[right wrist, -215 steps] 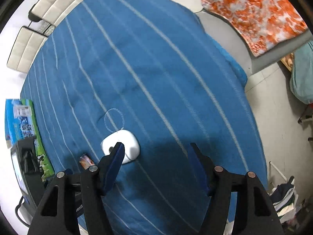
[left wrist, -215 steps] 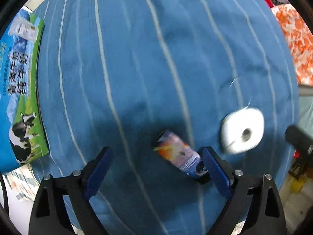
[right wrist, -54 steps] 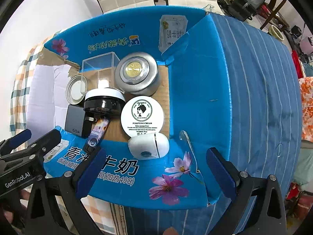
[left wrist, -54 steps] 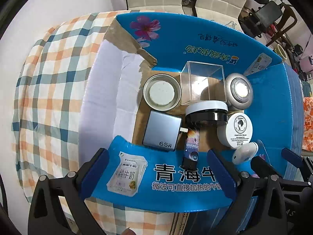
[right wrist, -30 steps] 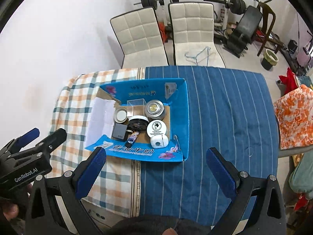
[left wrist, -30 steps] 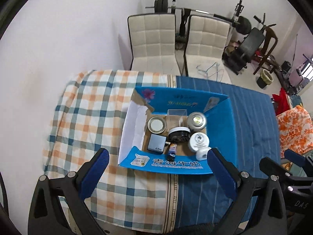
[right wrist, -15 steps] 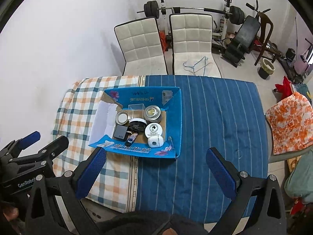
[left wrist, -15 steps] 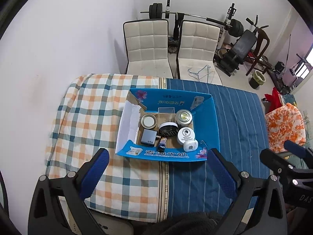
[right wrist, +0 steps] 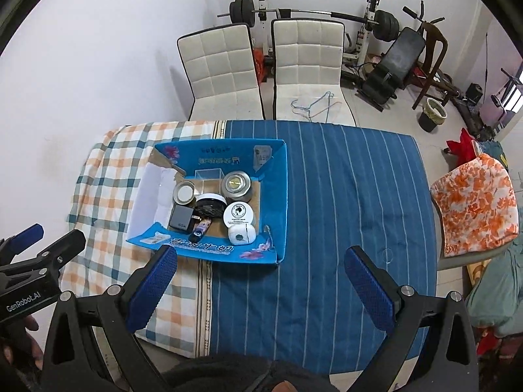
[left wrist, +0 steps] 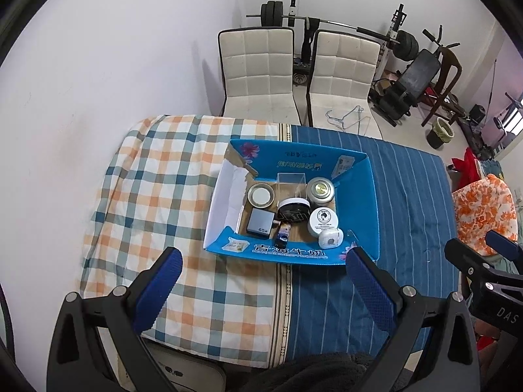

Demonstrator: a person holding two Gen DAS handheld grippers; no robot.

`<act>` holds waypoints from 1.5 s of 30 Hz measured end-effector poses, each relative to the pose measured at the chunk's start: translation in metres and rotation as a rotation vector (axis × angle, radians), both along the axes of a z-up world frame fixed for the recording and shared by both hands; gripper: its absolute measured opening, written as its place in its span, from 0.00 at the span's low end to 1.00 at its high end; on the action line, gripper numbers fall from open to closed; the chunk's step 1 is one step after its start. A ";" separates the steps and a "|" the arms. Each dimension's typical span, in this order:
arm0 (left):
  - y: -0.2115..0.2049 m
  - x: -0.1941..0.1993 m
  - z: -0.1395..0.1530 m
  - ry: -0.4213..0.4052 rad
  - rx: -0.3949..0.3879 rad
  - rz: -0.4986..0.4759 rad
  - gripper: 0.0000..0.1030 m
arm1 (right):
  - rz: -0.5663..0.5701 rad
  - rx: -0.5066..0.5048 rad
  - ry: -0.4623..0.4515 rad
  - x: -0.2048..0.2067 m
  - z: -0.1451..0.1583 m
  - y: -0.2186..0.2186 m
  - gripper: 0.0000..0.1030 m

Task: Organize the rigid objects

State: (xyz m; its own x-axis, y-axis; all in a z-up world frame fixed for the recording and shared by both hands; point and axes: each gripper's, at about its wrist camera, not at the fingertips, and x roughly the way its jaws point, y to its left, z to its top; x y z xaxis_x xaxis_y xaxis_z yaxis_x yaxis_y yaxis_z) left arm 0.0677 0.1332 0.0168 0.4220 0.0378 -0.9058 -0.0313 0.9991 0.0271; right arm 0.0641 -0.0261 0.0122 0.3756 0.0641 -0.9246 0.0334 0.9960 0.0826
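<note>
While both tools hang high above the table, the left gripper (left wrist: 264, 281) and the right gripper (right wrist: 260, 281) stand with jaws wide apart, holding nothing. The blue box (left wrist: 371, 196) sits where the checked cloth (left wrist: 153, 196) meets the striped cloth (left wrist: 408, 196). Inside lie the grey charger (left wrist: 260, 223), white cream jar (left wrist: 323, 219), white oval case (left wrist: 330, 238), silver tin (left wrist: 320, 190) and clear cube (left wrist: 291, 181).
</note>
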 end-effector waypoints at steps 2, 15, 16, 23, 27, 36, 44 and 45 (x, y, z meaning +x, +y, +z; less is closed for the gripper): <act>0.001 0.001 -0.003 0.012 -0.003 0.001 1.00 | 0.000 0.001 0.013 0.001 -0.005 0.000 1.00; 0.003 0.003 -0.012 0.033 -0.001 0.003 1.00 | 0.003 -0.011 0.016 0.002 -0.011 0.005 1.00; 0.003 0.003 -0.013 0.035 0.001 0.001 1.00 | 0.002 -0.010 0.016 0.002 -0.011 0.005 1.00; 0.003 0.004 -0.015 0.029 0.005 -0.003 1.00 | -0.008 -0.024 -0.011 0.003 -0.009 0.008 1.00; 0.005 0.007 -0.010 -0.001 0.004 -0.007 1.00 | -0.015 -0.042 -0.047 0.004 -0.004 0.010 1.00; 0.003 0.013 -0.006 -0.013 0.016 -0.014 1.00 | -0.017 -0.040 -0.056 0.005 0.003 0.007 1.00; 0.004 0.016 -0.003 -0.026 0.026 -0.019 1.00 | -0.013 -0.038 -0.058 0.006 0.006 0.007 1.00; 0.003 0.017 -0.001 -0.029 0.028 -0.021 1.00 | -0.014 -0.037 -0.057 0.006 0.006 0.007 1.00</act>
State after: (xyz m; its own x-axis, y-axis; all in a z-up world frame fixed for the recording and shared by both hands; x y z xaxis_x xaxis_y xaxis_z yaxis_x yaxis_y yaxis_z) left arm 0.0847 0.1360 0.0154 0.4487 0.0536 -0.8921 -0.0112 0.9985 0.0544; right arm 0.0697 -0.0194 0.0180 0.4288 0.0243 -0.9031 0.0439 0.9979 0.0477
